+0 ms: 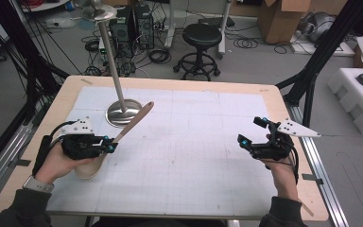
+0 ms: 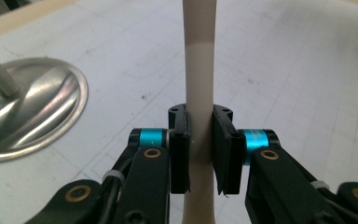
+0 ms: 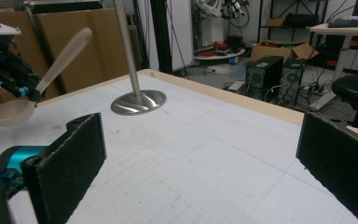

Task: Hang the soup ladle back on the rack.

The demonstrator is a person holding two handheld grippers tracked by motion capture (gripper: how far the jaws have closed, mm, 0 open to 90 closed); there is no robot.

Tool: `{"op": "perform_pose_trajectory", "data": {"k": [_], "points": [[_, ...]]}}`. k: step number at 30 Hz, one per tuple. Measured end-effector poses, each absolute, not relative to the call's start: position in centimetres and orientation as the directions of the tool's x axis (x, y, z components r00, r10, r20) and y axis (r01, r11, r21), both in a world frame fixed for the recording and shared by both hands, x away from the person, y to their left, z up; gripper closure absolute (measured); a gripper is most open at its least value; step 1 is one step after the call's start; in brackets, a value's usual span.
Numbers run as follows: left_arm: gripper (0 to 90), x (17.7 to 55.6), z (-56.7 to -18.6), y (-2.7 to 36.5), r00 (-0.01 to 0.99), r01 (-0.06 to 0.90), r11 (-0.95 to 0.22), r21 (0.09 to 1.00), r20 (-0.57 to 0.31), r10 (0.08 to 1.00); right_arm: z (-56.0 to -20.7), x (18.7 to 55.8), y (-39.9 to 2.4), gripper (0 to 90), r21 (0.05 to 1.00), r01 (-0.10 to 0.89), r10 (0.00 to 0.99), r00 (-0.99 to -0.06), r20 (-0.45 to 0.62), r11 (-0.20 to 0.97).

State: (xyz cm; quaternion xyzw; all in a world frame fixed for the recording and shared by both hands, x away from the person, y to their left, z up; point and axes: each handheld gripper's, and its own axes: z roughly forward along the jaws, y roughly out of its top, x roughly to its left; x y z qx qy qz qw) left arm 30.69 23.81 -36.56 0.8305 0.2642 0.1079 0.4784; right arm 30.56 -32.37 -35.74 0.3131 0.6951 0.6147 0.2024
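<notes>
A beige ladle [image 1: 131,123] is held off the table, its handle pointing up and to the right toward the metal stand and its bowl [image 1: 89,169] under my left hand. My left gripper [image 1: 112,147] is shut on the ladle's handle [image 2: 199,84]; both pads press its sides in the left gripper view. The ladle [image 3: 51,70] also shows at the left of the right gripper view, with the left gripper [image 3: 25,92] on it. My right gripper [image 1: 252,132] hovers at the table's right side, open wide with nothing between its pads [image 3: 70,163].
A metal stand with a round base [image 1: 123,112] and a thin pole [image 1: 112,61] rises at the back left of the white gridded mat [image 1: 194,151]. Its base [image 2: 23,109] lies just left of the held handle. A black stool [image 1: 201,47] stands beyond the table.
</notes>
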Motion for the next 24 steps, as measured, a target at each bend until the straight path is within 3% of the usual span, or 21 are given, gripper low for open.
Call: {"op": "perform_pose_trajectory", "data": {"k": [24], "points": [[77.8, 29.1, -34.0, 26.1, 0.7, 0.213, -0.167, 0.963, -0.031, 0.714, -35.9, 30.8, -32.2, 0.4, 0.98, 0.194, 0.681, -0.724, 0.106, 0.053]]}}
